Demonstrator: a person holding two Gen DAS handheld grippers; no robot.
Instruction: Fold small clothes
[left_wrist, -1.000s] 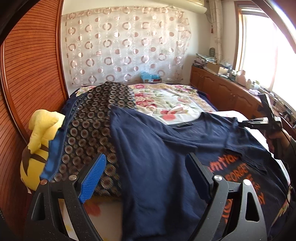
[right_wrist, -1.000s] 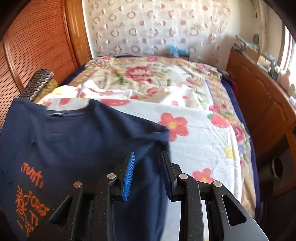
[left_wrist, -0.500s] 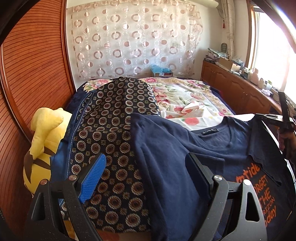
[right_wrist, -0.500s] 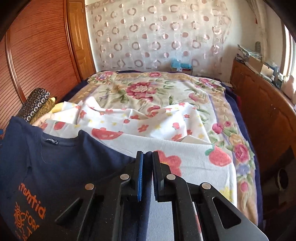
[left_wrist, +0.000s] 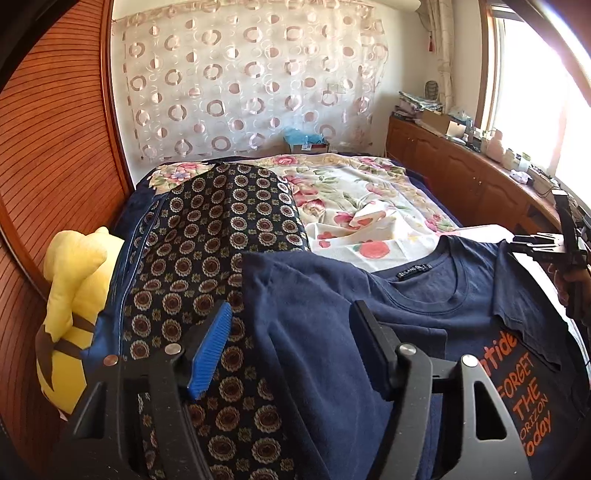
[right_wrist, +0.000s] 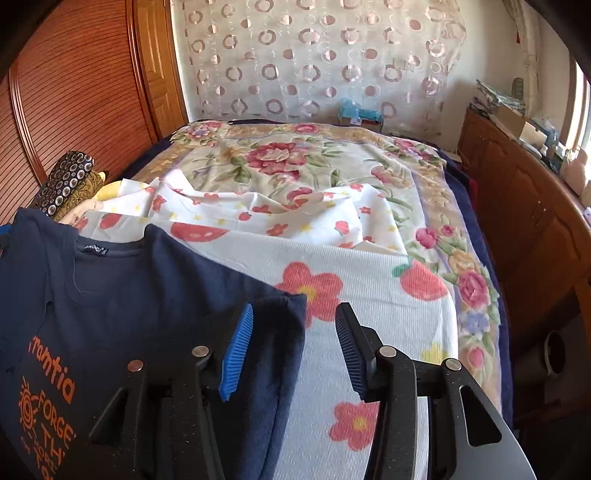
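A navy T-shirt (left_wrist: 424, 295) with orange lettering lies face up on the bed, collar toward the far end. It also shows in the right wrist view (right_wrist: 122, 295). Both sleeves are folded inward. My left gripper (left_wrist: 291, 343) is open and empty above the shirt's left side, over its folded edge. My right gripper (right_wrist: 293, 347) is open, with the folded right sleeve (right_wrist: 273, 332) lying loose between its fingers. The right gripper also shows in the left wrist view (left_wrist: 543, 243) at the far right.
A dark patterned pillow (left_wrist: 221, 229) and a yellow plush toy (left_wrist: 70, 306) lie left of the shirt. A floral blanket (right_wrist: 295, 166) and white flowered towel (right_wrist: 369, 295) cover the bed. Wooden cabinets (right_wrist: 535, 229) line the right side, and a slatted wooden wardrobe (left_wrist: 55, 147) the left.
My right gripper was shut on the sleeve half a second ago and has opened, leaving the sleeve folded on the shirt. My left gripper stayed open and shifted a little over the shirt's left side.
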